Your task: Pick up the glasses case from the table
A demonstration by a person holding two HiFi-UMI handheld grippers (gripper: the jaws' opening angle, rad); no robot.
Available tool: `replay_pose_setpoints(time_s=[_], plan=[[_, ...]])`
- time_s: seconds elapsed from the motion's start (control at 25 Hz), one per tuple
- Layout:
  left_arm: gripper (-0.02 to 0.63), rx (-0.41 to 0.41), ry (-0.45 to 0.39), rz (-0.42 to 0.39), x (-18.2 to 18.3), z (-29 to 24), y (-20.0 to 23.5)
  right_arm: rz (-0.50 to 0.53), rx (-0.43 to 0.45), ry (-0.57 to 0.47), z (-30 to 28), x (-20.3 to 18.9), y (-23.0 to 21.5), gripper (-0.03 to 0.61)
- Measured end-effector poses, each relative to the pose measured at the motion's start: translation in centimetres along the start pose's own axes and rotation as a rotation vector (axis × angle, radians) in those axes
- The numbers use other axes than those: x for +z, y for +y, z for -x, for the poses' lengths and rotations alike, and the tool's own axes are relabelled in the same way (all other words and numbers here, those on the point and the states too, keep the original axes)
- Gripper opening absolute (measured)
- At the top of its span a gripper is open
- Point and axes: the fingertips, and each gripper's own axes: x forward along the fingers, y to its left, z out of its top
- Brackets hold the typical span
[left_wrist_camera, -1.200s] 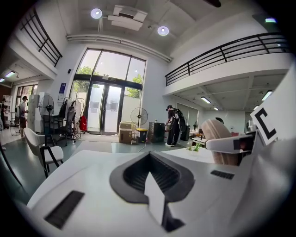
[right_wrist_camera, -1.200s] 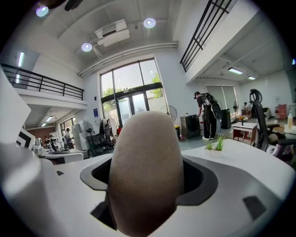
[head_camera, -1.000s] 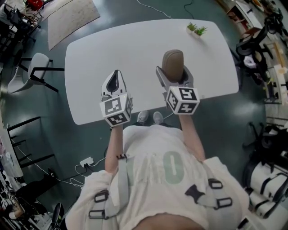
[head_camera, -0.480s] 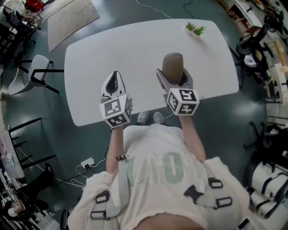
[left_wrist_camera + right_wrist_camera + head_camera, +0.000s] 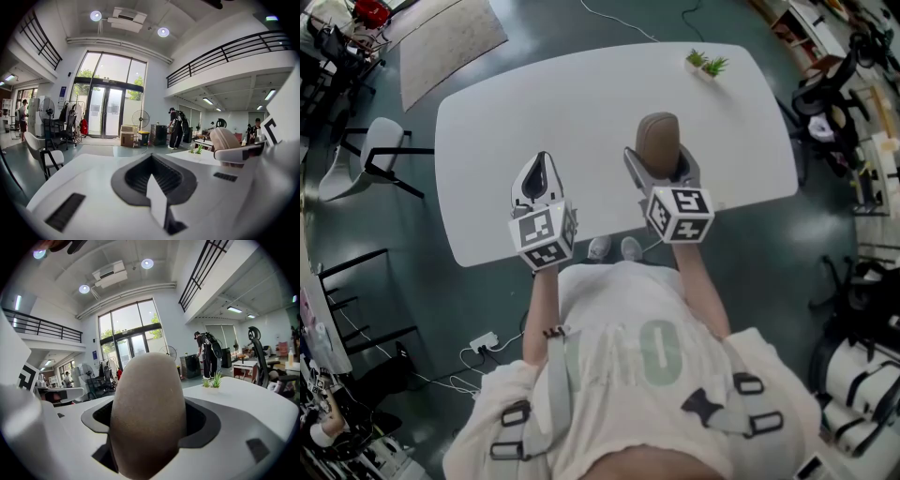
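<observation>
The brown, rounded glasses case (image 5: 657, 139) sticks out forward from my right gripper (image 5: 660, 157), which is shut on its near end over the near right part of the white table (image 5: 581, 94). In the right gripper view the case (image 5: 147, 413) fills the gap between the jaws and hides their inner faces. My left gripper (image 5: 538, 171) hovers to the left of it, shut, its jaws meeting in a point with nothing between them. The left gripper view shows those joined jaws (image 5: 152, 164) and, at the right, the case (image 5: 226, 139) in the other gripper.
A small green plant (image 5: 705, 63) stands at the table's far right corner. A white chair (image 5: 358, 155) is left of the table, and a pale rug (image 5: 450, 37) lies beyond it. Desks and office chairs crowd the right side. People stand in the distance.
</observation>
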Motion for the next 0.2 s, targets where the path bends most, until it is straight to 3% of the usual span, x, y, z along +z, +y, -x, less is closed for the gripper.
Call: replay_pose_setpoints(time_s=[0.2], plan=[[0.003, 0.005, 0.005, 0.003, -0.07, -0.31, 0.31, 0.006, 0.005, 0.009, -0.39, -0.08, 0.2, 0.39]])
